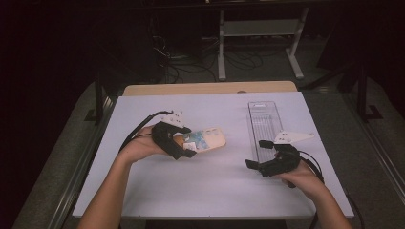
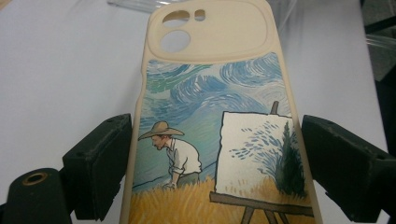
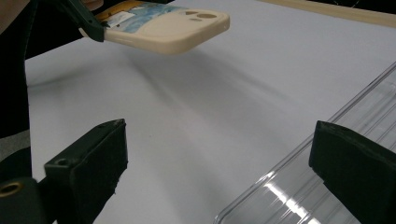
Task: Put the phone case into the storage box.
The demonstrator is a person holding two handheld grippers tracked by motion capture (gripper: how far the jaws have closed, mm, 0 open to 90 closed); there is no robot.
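Note:
A cream phone case [image 1: 210, 139] printed with a painter in a wheat field hangs above the white table [image 1: 191, 191], left of centre. My left gripper [image 1: 186, 142] is shut on its two long sides. In the left gripper view the case [image 2: 210, 93] runs away from me between the black jaws of that gripper [image 2: 217, 126], camera cut-outs at the far end. The right gripper view has the case [image 3: 177, 28] in the air with its shadow below. My right gripper [image 1: 258, 153] rests at the right, open, jaws wide with nothing between them [image 3: 219, 133].
A long clear plastic tray [image 1: 264, 119] lies on the table just beyond the right gripper, and its near corner [image 3: 327, 186] reaches between that gripper's jaws' line of sight. A wooden strip [image 1: 210, 88] borders the far table edge. Cables and a stand sit on the dark floor behind.

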